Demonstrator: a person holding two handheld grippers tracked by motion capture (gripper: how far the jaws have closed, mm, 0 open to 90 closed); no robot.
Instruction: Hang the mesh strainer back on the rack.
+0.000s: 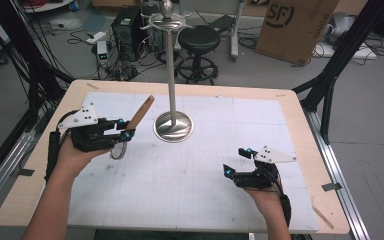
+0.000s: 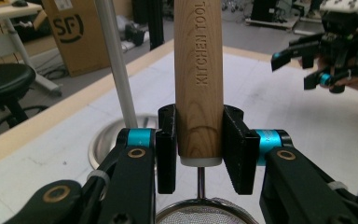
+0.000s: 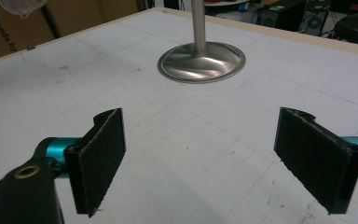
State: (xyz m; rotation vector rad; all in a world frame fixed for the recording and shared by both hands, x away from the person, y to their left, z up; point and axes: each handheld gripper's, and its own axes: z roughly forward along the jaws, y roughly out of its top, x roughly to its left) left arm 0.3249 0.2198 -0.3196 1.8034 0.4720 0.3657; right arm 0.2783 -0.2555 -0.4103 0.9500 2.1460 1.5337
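your left tongs [image 2: 199, 154] are clamping the wooden handle [image 2: 198, 79] of a mesh strainer [image 2: 200, 215], holding it above the left of the tabletop [image 1: 195, 170] beside the steel stand [image 1: 173, 125]. your right tongs [image 3: 214, 158] are gaping wide, holding nothing, over the near right.

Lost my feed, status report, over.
Left gripper shut on wooden strainer handle. Right gripper open, empty. Metal stand just ahead of the handle.

Even overhead light, soft shadows. Glare on the shiny round steel stand base [image 3: 201, 62]; background beyond it soft, high view slightly blurry.
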